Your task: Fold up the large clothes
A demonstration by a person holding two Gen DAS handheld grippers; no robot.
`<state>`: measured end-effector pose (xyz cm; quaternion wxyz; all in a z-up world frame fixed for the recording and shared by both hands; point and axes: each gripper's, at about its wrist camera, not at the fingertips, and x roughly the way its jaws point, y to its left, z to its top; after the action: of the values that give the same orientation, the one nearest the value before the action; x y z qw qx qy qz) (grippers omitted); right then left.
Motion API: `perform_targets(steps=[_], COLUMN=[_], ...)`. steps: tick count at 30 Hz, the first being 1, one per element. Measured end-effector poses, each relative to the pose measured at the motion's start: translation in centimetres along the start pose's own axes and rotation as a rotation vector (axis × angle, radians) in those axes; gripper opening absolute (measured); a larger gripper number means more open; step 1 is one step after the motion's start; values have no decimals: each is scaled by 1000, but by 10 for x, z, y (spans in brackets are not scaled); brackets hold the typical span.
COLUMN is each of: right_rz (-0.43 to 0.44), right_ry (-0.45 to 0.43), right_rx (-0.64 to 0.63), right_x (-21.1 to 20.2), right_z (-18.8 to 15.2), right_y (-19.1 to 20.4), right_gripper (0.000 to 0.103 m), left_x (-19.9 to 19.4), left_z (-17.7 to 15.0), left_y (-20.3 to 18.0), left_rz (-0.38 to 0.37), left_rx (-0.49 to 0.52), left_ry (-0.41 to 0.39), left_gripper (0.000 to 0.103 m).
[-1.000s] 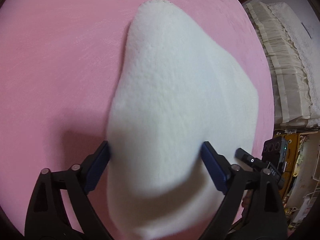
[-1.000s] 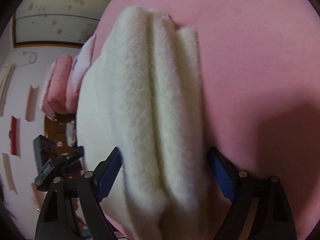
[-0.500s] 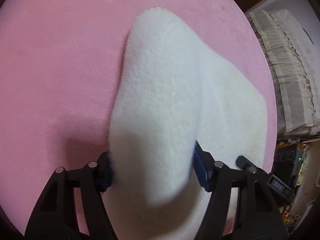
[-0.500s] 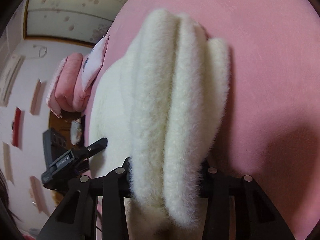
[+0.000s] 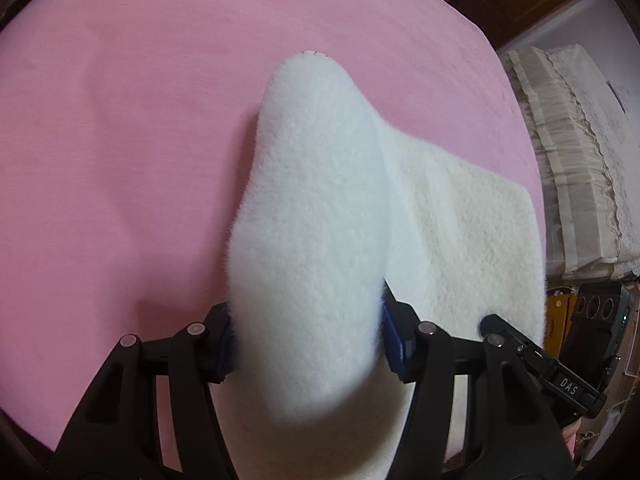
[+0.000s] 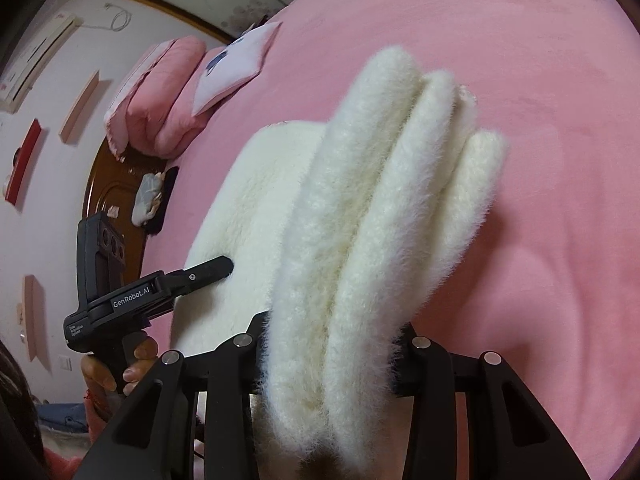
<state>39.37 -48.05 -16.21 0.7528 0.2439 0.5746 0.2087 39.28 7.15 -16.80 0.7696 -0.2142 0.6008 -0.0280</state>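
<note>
Both tools are clamped on the near edge of the white fleece garment (image 5: 312, 220), which lies on the pink bed (image 5: 120, 140). The left tool (image 5: 308, 344), its jaws just closed, pinches one thick bunch at 6 o'clock in its view, the rest spreading toward 3 o'clock. The right tool (image 6: 332, 352) squeezes several stacked pleats (image 6: 384, 200), gathered so all layers rise together. Gripping two spaced points likely keeps the edge taut for folding over.
</note>
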Motion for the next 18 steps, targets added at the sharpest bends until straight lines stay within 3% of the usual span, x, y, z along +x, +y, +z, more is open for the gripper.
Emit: perform_targets(steps=[5, 11, 14, 16, 18], right_rz=[48, 147, 176, 193, 184], right_ry=[19, -16, -67, -115, -144], right_rx=[-61, -104, -131, -125, -116], right_x=[67, 163, 210, 254, 287], right_z=[-6, 3, -4, -21, -34], right_y=[101, 242, 300, 337, 350], right_gripper=[37, 37, 36, 37, 37], left_x=[-71, -151, -170, -175, -164], left_z=[37, 102, 129, 141, 146], left_y=[89, 178, 217, 254, 295], left_rz=[120, 308, 385, 400, 398], left_rx=[-47, 14, 88, 126, 146], left_ry=[-61, -185, -250, -272, -290], left_gripper=[55, 55, 55, 56, 56])
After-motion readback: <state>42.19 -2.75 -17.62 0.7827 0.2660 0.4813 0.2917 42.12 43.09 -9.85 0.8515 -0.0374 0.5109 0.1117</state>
